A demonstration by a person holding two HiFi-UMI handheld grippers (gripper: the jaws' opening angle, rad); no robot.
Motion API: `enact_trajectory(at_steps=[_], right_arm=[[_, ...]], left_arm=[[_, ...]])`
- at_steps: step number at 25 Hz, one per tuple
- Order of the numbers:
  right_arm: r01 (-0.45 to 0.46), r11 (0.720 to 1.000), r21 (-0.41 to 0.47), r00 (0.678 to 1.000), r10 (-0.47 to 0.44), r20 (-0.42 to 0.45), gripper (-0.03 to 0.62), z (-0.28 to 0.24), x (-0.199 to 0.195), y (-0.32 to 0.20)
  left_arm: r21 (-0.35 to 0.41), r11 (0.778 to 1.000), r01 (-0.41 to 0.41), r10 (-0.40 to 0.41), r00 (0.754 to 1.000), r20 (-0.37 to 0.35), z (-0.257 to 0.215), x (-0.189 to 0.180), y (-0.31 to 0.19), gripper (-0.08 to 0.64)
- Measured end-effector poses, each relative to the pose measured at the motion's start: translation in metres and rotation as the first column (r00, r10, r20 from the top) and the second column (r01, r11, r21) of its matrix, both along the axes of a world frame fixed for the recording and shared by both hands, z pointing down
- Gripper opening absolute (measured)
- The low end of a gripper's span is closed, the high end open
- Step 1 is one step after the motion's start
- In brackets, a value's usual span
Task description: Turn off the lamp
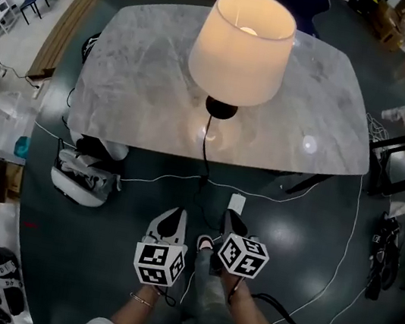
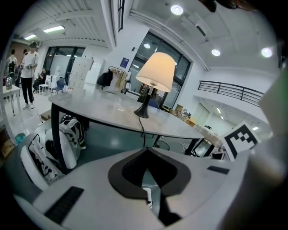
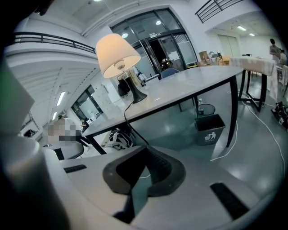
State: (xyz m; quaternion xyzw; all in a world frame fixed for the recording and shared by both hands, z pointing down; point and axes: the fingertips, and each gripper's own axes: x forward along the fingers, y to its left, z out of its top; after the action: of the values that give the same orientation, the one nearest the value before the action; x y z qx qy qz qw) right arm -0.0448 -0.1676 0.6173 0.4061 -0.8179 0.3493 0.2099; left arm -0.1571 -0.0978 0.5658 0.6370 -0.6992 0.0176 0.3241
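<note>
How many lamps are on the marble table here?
1. The lamp, lit, stands on the table near the middle of its near edge, its cord dropping over that edge. A little tabletop behind it is hidden.

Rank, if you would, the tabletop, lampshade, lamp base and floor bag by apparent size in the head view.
1. tabletop
2. lampshade, though it sits nearer the camera
3. bag
4. lamp base, partly hidden by the shade

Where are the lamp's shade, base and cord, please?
Shade (image 1: 240, 52), head view, on the middle of its lit side.
Base (image 1: 220, 109), head view, on its black foot.
Cord (image 1: 206, 142), head view, on the stretch just below the foot.
</note>
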Motion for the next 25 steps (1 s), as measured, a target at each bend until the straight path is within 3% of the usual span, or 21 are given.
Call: enact_trajectory(at_steps=[10,14,19,25], right_arm=[[0.109,0.994,0.007,0.992,-0.109,-0.057,-0.002,0.130,-0.016,-0.011],[0.100,0.995,0.000,0.994,-0.100,-0.048,-0.002,0.170,-0.014,-0.013],[0.125,0.992,0.013,0.992,-0.125,-0.002,-0.002,0.210,-0.029,-0.017],[0.183,0.981,0.066,0.983,-0.181,-0.035,0.002,0.230,-0.054,-0.029]], left_arm=[[-0.072,0.996,0.055,-0.057,0.998,-0.021,0.145,-0.006,-0.005,0.006],[-0.083,0.995,0.055,-0.058,0.998,-0.032,0.189,-0.003,-0.006,0.006],[-0.084,0.995,0.050,-0.050,0.999,0.003,0.222,-0.011,-0.011,0.006],[-0.086,0.994,0.060,-0.059,0.998,0.022,0.228,-0.022,-0.014,0.006]])
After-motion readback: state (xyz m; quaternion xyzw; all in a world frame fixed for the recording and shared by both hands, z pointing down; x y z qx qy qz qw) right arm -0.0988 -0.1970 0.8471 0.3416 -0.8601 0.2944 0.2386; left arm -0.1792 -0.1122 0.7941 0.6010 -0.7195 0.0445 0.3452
